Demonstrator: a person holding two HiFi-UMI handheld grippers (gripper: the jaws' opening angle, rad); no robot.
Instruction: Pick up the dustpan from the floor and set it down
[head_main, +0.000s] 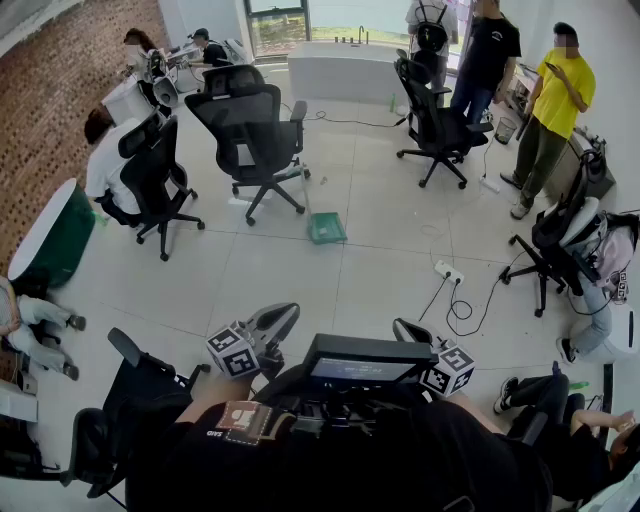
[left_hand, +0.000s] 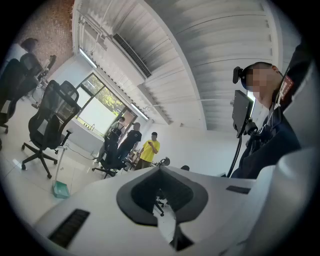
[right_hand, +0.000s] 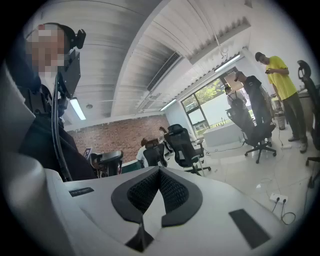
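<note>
The head view is looking steeply down at the floor (head_main: 380, 250); both gripper views are looking level across the room, sharing the yellow-shirted person (left_hand: 150, 149) (right_hand: 279, 75).

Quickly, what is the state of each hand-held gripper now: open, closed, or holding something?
Left hand-held gripper: closed, jaws together, holding nothing.
Right hand-held gripper: closed, jaws together, holding nothing.

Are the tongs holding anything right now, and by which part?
Nothing is held. The left tongs and right tongs are both shut and empty; the green dustpan lies on the floor, far off.
</note>
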